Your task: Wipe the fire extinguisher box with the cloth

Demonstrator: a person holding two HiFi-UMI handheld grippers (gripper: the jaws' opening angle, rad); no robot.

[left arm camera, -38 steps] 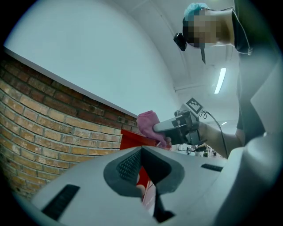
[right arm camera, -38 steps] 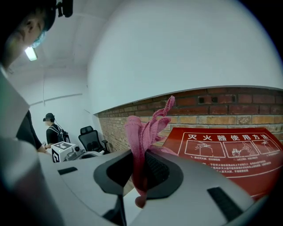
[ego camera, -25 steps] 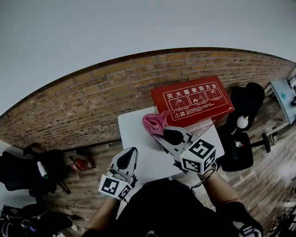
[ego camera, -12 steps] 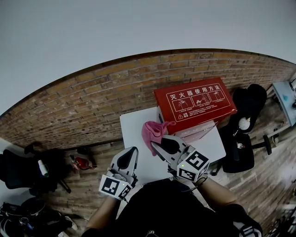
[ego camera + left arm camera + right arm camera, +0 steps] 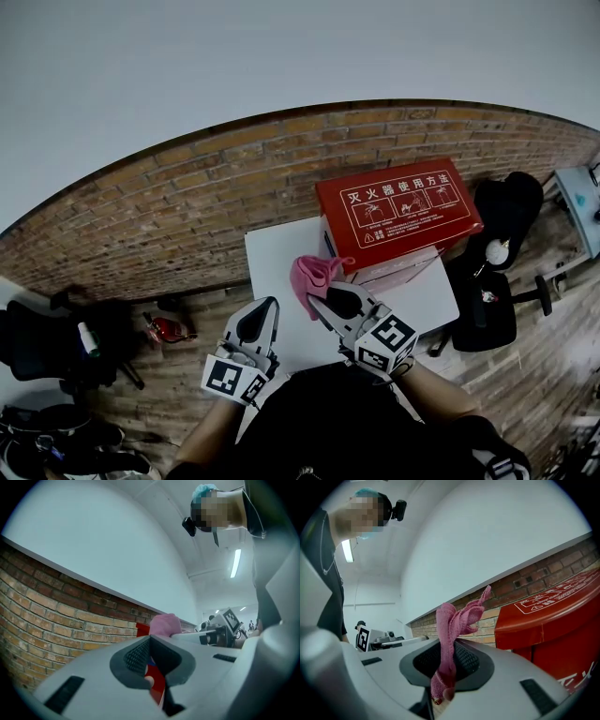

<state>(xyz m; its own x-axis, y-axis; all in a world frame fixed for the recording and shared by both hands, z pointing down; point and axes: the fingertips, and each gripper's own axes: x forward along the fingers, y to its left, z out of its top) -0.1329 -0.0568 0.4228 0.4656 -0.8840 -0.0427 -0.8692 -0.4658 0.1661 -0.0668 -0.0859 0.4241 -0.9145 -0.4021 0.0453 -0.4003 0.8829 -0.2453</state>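
Head view: right gripper w/ pink cloth has been drawn back toward the body. Cloth is now just beside the left corner of the fire extinguisher box. Stroke judged ended or being reset.
Left gripper view: left gripper jaws pressed together, nothing held.
Right gripper view: jaws pinched on cloth, box apart at right.

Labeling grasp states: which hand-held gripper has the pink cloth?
The right hand-held gripper: its jaws are shut on the pink cloth, close to the red fire extinguisher box. The left hand-held gripper is shut with nothing between its jaws.
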